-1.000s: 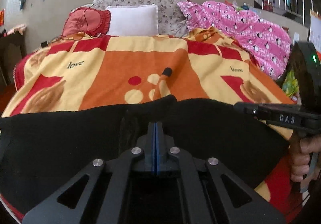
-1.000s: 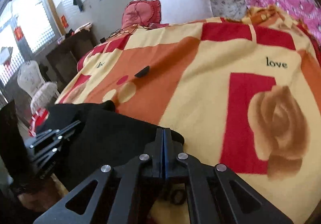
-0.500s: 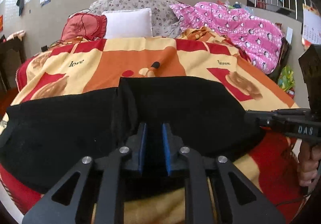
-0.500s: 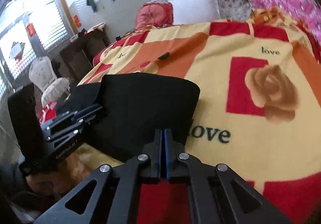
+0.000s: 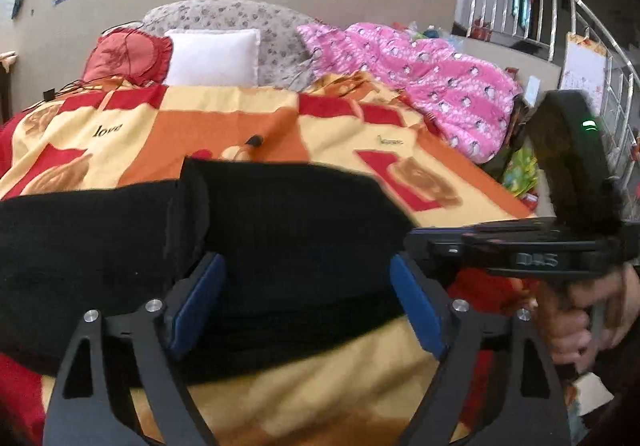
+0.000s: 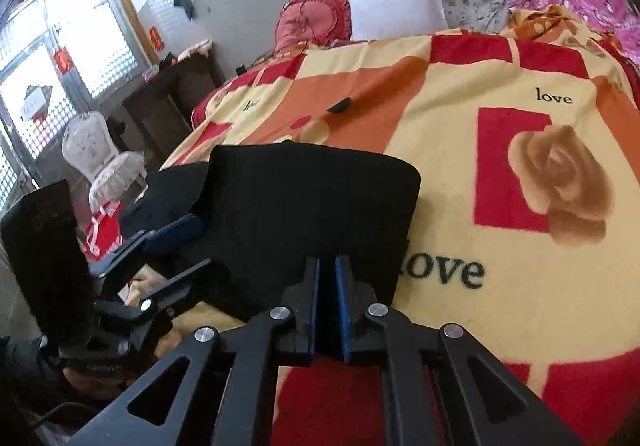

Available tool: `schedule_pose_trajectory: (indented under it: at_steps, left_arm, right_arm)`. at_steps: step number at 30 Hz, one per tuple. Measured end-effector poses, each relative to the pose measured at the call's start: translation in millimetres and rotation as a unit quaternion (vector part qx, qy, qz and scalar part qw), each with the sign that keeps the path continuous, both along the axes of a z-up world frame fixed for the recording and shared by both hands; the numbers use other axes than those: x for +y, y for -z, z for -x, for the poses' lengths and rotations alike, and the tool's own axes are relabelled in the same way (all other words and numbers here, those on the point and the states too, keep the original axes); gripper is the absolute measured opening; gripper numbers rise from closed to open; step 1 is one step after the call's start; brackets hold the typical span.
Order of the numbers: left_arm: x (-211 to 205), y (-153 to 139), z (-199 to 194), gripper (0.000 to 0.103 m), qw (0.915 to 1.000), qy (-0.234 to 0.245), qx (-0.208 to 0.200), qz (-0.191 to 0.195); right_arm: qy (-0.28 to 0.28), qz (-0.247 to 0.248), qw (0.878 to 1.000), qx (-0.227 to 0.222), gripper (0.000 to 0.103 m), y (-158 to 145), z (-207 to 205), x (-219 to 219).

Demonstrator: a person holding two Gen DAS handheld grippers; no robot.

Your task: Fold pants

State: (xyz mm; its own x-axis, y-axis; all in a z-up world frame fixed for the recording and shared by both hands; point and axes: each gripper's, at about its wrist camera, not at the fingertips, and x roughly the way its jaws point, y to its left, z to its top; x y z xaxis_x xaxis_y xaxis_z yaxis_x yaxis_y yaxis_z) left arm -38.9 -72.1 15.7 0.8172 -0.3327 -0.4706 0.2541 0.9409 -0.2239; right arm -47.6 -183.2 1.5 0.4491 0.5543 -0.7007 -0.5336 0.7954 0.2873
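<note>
Black pants lie folded over on the patterned blanket near the bed's front edge; a folded layer rests on top, also seen in the right wrist view. My left gripper is wide open above the pants' near edge, holding nothing. My right gripper has its jaws a narrow gap apart just at the pants' near right corner, gripping nothing. The right gripper shows in the left wrist view, the left in the right wrist view.
A small black object lies mid-blanket. A white pillow, a red cushion and a pink garment lie at the far side. A white chair and a dark table stand left of the bed.
Both grippers carried the pants' edge over onto the rest, then let go. The left jaws opened wide and the right jaws parted slightly. Both pulled back toward the bed's front edge.
</note>
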Motion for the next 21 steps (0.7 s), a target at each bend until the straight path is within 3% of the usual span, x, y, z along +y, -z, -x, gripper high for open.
schedule_pose_trajectory:
  at_steps: [3,5,8,10,11,12,16,19,21]
  left_arm:
    - [30.0,-22.2,20.8,0.085,0.9979,-0.028,-0.036,0.047]
    - [56.8,-28.2,27.8,0.085,0.9946,-0.062,-0.037,0.075]
    - [120.9,-25.6,45.2,0.085,0.979,-0.141,-0.012,0.147]
    - [172.2,-15.2,67.5,0.085,0.9523,-0.216,0.003,0.215]
    - [187.8,-10.6,75.3,0.085,0.9412,-0.241,0.007,0.237]
    - [210.5,-3.7,87.1,0.085,0.9228,-0.278,0.013,0.266]
    - [250.2,17.9,93.5,0.085,0.884,-0.321,0.026,0.339]
    - [257.8,33.3,83.8,0.085,0.866,-0.31,0.041,0.39]
    - [258.5,40.2,75.7,0.085,0.8591,-0.296,0.048,0.415]
  right_arm:
    - [0.012,0.012,0.999,-0.037,0.01,-13.9,1.3,-1.5]
    - [0.026,0.014,0.998,-0.061,0.013,-20.0,-1.0,-6.5]
    - [0.076,0.035,0.99,-0.116,0.025,-20.7,-10.5,-18.1]
    - [0.115,0.054,0.983,-0.131,0.03,-13.4,-22.0,-27.5]
    - [0.136,0.053,0.982,-0.122,0.03,-9.0,-29.8,-33.2]
    - [0.163,0.05,0.98,-0.099,0.031,-2.4,-38.5,-40.8]
    - [0.203,0.013,0.978,-0.04,0.035,11.2,-54.4,-61.0]
    - [0.196,0.014,0.98,-0.042,0.038,12.3,-50.9,-61.9]
    - [0.191,0.019,0.98,-0.044,0.04,12.5,-49.7,-60.6]
